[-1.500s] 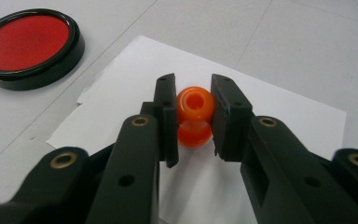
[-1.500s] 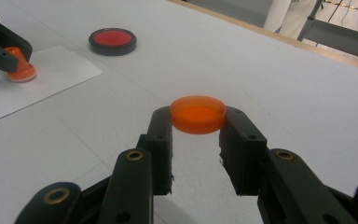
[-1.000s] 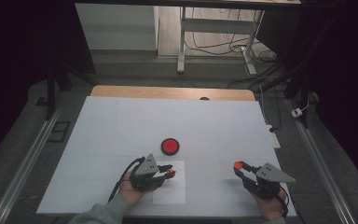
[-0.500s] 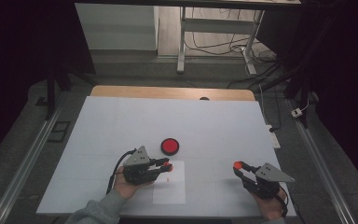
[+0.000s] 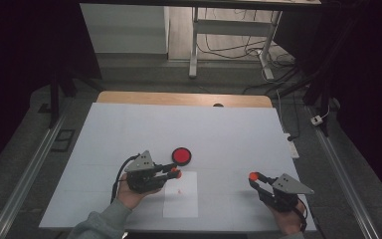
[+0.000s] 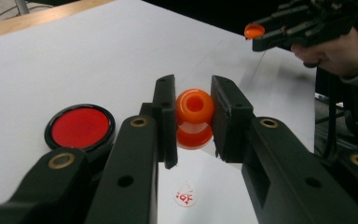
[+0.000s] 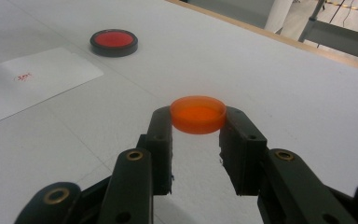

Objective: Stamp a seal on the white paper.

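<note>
Ana: High view first. What is the biggest thing?

Ben: It is the white table [image 5: 129, 129]. A sheet of paper [image 5: 181, 206] lies near the front edge, with a tiny red mark [image 6: 185, 198] on it.

Ana: What is that round thing?

Ben: That is a black dish with a red middle [image 5: 181, 156]. It sits just past the paper's far left corner.

Ana: What does the left gripper [image 5: 175, 172] do?

Ben: Its jaws squeeze an orange stamp [image 6: 194, 117], up above the paper's far edge.

Ana: What about the right gripper [image 5: 253, 177]?

Ben: It is at the near right, well apart. Its jaws pinch a flat orange cap [image 7: 198, 114] by the sides.
</note>
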`<act>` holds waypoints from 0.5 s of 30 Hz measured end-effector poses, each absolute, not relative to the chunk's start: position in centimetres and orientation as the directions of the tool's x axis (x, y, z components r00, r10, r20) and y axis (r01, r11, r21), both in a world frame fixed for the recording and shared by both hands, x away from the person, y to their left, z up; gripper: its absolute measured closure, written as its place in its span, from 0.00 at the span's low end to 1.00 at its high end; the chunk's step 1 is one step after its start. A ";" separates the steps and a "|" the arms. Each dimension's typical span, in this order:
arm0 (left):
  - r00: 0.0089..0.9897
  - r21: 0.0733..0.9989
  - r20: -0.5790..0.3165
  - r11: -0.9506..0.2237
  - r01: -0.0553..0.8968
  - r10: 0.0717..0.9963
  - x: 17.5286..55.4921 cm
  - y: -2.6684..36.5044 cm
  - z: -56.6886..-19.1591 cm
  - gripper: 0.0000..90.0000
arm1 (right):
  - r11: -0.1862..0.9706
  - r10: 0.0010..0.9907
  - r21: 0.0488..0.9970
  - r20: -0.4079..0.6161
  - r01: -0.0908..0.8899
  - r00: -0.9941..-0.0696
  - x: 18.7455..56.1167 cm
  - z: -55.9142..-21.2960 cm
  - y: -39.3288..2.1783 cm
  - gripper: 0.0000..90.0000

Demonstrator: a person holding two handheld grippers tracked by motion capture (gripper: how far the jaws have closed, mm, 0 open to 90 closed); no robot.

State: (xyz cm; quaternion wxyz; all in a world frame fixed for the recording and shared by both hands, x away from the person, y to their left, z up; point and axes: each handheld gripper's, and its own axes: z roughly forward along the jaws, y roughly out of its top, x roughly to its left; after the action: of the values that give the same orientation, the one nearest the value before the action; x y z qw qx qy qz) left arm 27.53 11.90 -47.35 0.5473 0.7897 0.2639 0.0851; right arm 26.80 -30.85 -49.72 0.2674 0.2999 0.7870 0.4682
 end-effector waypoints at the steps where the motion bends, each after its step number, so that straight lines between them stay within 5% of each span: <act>1: 0.846 0.911 -0.158 -0.256 0.324 0.509 27.6 12.1 -47.2 0.80 | 0.382 0.722 0.897 -0.141 0.221 -0.677 26.8 -49.7 -30.8 0.72; 15: 0.844 0.919 -0.168 -0.227 0.321 0.510 28.0 13.1 -45.9 0.80 | 0.385 0.721 0.895 -0.139 0.226 -0.679 26.9 -49.8 -30.8 0.72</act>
State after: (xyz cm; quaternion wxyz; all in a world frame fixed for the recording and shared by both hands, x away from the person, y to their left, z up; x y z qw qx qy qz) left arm 27.97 13.10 -45.93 0.5614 0.7788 0.2666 0.0843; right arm 26.86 -30.75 -49.81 0.2653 0.3001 0.7887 0.4664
